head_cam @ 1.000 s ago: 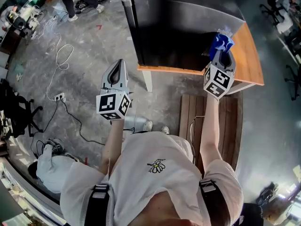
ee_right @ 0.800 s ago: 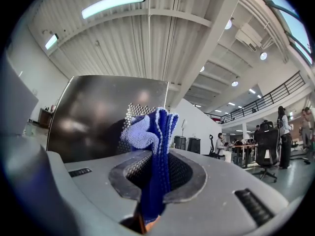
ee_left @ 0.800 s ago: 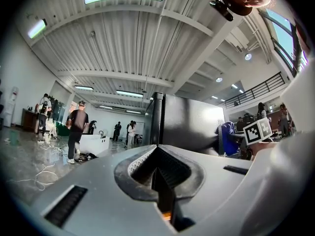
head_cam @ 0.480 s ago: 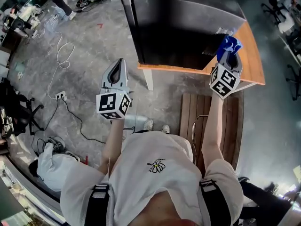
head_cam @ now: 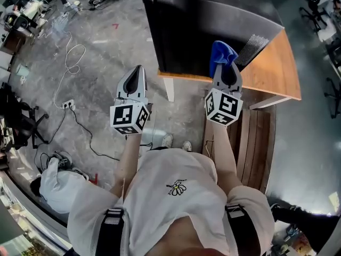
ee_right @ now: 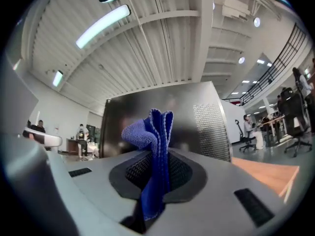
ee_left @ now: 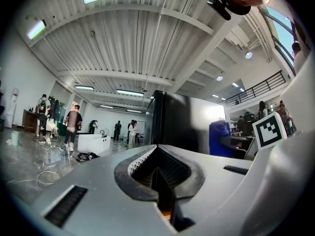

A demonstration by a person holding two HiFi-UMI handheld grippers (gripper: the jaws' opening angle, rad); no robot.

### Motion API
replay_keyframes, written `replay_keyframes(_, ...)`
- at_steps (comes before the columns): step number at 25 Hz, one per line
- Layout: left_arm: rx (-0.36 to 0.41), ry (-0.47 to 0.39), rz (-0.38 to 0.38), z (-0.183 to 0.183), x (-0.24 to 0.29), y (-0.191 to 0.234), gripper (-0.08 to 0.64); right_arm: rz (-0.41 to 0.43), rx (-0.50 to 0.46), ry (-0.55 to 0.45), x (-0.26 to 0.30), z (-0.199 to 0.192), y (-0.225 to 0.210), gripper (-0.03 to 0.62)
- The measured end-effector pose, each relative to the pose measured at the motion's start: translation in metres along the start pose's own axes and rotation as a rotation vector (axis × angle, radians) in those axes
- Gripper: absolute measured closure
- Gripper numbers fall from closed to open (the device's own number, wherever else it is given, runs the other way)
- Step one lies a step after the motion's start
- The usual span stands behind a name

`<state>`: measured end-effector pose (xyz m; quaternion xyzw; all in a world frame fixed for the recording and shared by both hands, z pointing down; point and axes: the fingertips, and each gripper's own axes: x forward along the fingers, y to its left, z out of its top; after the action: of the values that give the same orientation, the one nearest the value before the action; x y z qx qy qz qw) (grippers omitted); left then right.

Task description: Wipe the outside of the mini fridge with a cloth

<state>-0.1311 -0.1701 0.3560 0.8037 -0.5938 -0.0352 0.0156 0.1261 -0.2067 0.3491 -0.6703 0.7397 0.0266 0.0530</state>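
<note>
Blue microfibre, one folded cloth (ee_right: pixel 155 146), is pinched upright between the two jaws of the right gripper (head_cam: pixel 224 71), its loose end bunched above the tips; that is the only cloth in sight. It is held up in front of the dark, glossy side of the one black mini fridge (head_cam: pixel 213 31), low down near the grey vent panel; whether it touches the surface I cannot tell. The fridge stands on a single orange-brown wooden table (head_cam: pixel 274 73), with bare tabletop showing to its right. The left gripper (head_cam: pixel 137 72) hangs well apart from the fridge, out over the grey concrete floor (head_cam: pixel 96 63); its two jaws are pressed together with nothing between them. Two grippers, then, each with one black-and-white marker cube at its base; one white cable (head_cam: pixel 68 57) loops across the floor beyond the left one; a slatted brown wooden bench (head_cam: pixel 256 143) lies below the table's edge.
</note>
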Motion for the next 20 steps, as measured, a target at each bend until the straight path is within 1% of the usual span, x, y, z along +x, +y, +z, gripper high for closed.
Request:
replay_keyframes(3, 0.004, 0.002, 0.004, -0.002, 0.0, 0.002, 0.555, 0.159, 0.057, 0.014, 0.011, -0.009, 0.072, 0.531)
replay_keyframes(5, 0.005, 0.006, 0.012, -0.003, -0.001, 0.009, 0.555, 0.255, 0.044, 0.01, 0.017, -0.011, 0.123, 0.531)
replay_keyframes(7, 0.006, 0.003, 0.017, 0.0, -0.003, 0.015, 0.555, 0.306, 0.017, 0.012, 0.027, -0.015, 0.161, 0.531)
replay_keyframes(9, 0.012, -0.005, 0.021, 0.006, -0.004, 0.02, 0.555, 0.323, 0.0, 0.03, 0.04, -0.022, 0.182, 0.531)
replay_keyframes(12, 0.016, -0.009, 0.035, 0.013, -0.006, 0.028, 0.555, 0.321, -0.056, 0.064, 0.061, -0.036, 0.197, 0.531)
replay_keyframes(16, 0.021, -0.011, 0.056, 0.012, -0.015, 0.041, 0.555, 0.299, -0.068, 0.086, 0.071, -0.048, 0.203, 0.531)
replay_keyframes(20, 0.02, -0.01, 0.069, 0.007, -0.015, 0.045, 0.555, 0.283, -0.064, 0.086, 0.078, -0.053, 0.195, 0.531)
